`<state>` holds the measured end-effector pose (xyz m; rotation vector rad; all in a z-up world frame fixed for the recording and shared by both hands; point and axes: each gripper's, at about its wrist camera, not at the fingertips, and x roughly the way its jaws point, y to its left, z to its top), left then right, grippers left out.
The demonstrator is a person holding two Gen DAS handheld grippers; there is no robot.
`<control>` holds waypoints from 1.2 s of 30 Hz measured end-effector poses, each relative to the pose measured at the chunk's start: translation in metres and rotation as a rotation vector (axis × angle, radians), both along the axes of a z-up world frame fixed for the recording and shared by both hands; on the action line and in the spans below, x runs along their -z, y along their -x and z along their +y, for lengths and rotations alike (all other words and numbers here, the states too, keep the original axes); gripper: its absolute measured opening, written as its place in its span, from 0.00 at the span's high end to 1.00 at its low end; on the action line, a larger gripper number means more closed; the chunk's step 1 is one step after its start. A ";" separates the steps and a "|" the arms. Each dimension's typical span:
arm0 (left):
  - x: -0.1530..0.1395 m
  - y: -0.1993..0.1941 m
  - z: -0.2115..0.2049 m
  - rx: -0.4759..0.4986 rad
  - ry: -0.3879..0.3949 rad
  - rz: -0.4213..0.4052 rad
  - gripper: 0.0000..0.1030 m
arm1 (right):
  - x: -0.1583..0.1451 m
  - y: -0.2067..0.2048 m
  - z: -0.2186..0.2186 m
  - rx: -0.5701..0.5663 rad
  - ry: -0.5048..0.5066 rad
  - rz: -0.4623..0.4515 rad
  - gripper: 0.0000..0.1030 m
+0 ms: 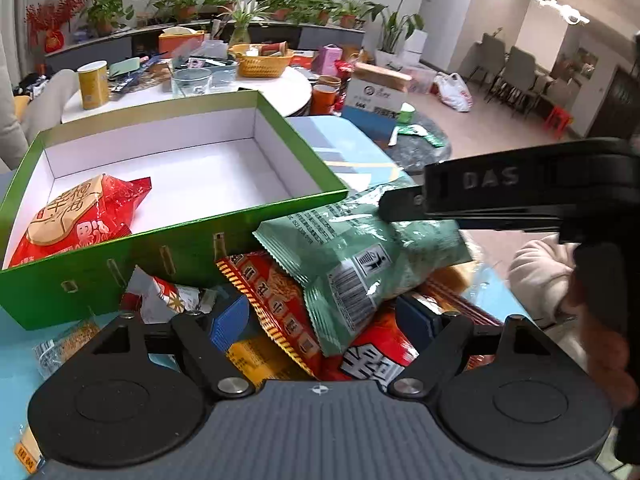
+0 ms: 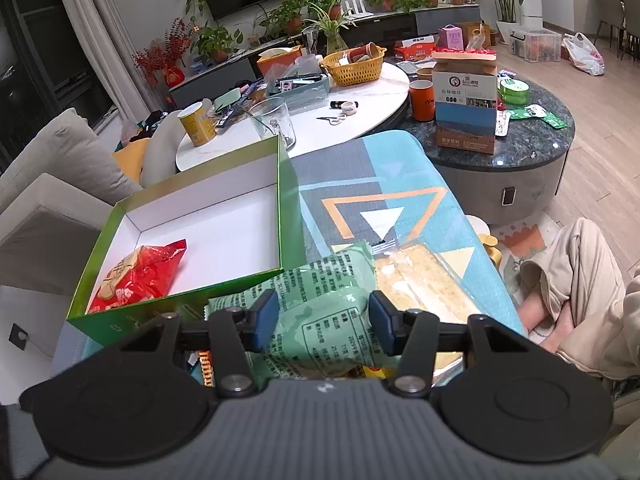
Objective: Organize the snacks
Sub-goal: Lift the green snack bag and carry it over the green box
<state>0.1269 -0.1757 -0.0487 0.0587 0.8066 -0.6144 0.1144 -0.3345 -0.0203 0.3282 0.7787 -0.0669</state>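
A: Green cardboard box with white lining (image 1: 176, 236) at left holds one red foil snack bag (image 1: 76, 216). Left gripper (image 1: 324, 320) jaws wide, empty, over the pile.

B: Right gripper (image 2: 323, 322) jaws part-closed, gripping the pale green plastic snack bag (image 2: 320, 320) just beside the box. Next, probably: lift it over the wall, release inside.

Raised letters "DAS" are showing on the black tool body (image 1: 520, 184). A barcode and a bin pictogram are showing on the green snack bag (image 1: 360, 256); its fine print is staying unreadable.
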 end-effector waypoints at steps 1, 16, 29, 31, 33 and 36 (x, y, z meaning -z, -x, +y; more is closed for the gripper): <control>0.002 -0.002 -0.001 0.002 0.008 0.005 0.26 | 0.000 0.000 -0.001 0.002 -0.004 0.002 0.50; -0.007 -0.003 0.009 0.055 0.112 0.021 0.45 | -0.004 0.005 0.004 -0.056 -0.099 0.008 0.47; -0.046 0.033 0.054 -0.025 0.033 -0.147 0.45 | -0.034 0.021 0.047 -0.138 -0.184 -0.080 0.47; -0.052 0.035 0.061 -0.041 0.030 -0.167 0.45 | -0.038 0.021 0.053 -0.144 -0.190 -0.096 0.47; -0.057 0.036 0.068 -0.054 0.033 -0.180 0.45 | -0.043 0.021 0.059 -0.149 -0.194 -0.115 0.47; -0.065 0.036 0.077 -0.073 0.038 -0.200 0.45 | -0.050 0.020 0.066 -0.155 -0.189 -0.142 0.47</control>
